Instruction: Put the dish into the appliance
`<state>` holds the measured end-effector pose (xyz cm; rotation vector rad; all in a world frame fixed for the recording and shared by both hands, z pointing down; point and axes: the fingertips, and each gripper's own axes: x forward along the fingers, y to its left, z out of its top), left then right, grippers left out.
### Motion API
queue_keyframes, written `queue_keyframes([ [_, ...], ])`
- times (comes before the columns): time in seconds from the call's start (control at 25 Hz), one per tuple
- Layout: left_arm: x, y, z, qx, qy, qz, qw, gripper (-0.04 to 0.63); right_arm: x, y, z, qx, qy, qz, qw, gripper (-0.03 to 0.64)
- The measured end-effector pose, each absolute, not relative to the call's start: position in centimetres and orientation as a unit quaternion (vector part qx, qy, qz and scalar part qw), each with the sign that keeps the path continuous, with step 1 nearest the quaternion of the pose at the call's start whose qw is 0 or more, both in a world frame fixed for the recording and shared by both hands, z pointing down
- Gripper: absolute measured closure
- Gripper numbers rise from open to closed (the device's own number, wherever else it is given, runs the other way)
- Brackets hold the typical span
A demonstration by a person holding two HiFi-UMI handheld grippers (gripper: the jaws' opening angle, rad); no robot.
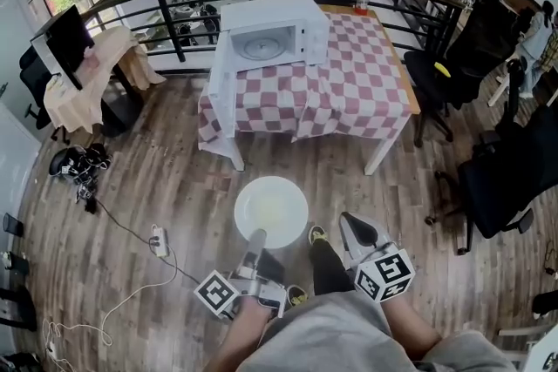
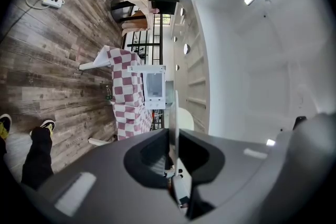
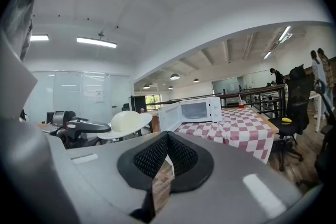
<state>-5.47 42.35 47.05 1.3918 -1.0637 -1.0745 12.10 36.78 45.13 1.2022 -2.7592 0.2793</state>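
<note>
My left jaws pinch the near rim of the white dish, which is held level ahead of them, well apart from the open microwave on the checkered surface. My right jaws are closed on nothing, just beside the dish.

I can read no word, brand or number anywhere. The marker cube on my left tongs and the one on my right tongs carry only black-and-white squares, no letters. The microwave panel is too small to read; the sheets on the glass wall are blurred.
</note>
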Motion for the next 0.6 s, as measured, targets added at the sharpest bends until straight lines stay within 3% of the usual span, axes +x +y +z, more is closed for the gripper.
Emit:
queue_keyframes([
  [0.6,-6.3,39.5,47.6,0.583,-0.440,-0.449,0.514,0.560,10.4,34.0,45.7,0.384,-0.917,0.094,0.051,0.619],
])
